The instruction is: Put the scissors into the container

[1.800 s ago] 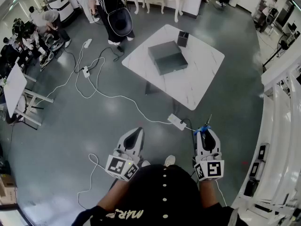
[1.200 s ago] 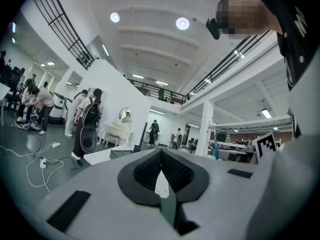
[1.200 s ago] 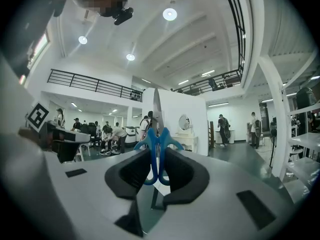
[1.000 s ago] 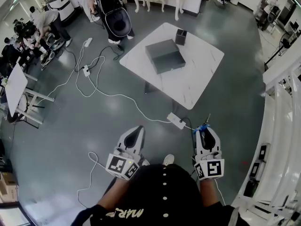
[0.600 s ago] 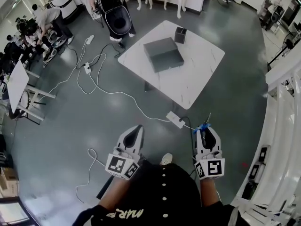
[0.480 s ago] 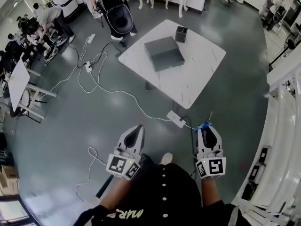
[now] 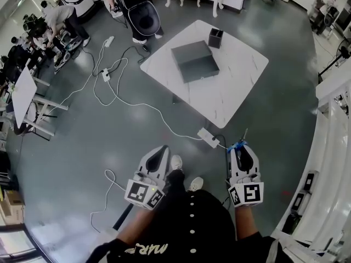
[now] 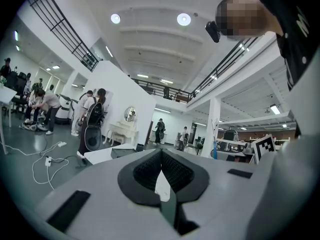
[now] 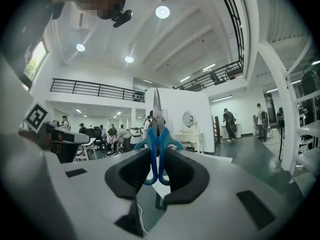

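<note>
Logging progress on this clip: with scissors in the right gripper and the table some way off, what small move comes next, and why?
Likely a step forward toward the table, right gripper held level. It is shut on the scissors by their blue handles, blades pointing ahead, but the small dark container stands near the table's far corner, beside a grey box, out of reach.

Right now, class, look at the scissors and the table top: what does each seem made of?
The scissors: handles look like smooth blue plastic, evenly coloured; blades look like bare grey metal with a sheen. The table top: glossy white with faint grey veins, so marble or a marble-look laminate.
</note>
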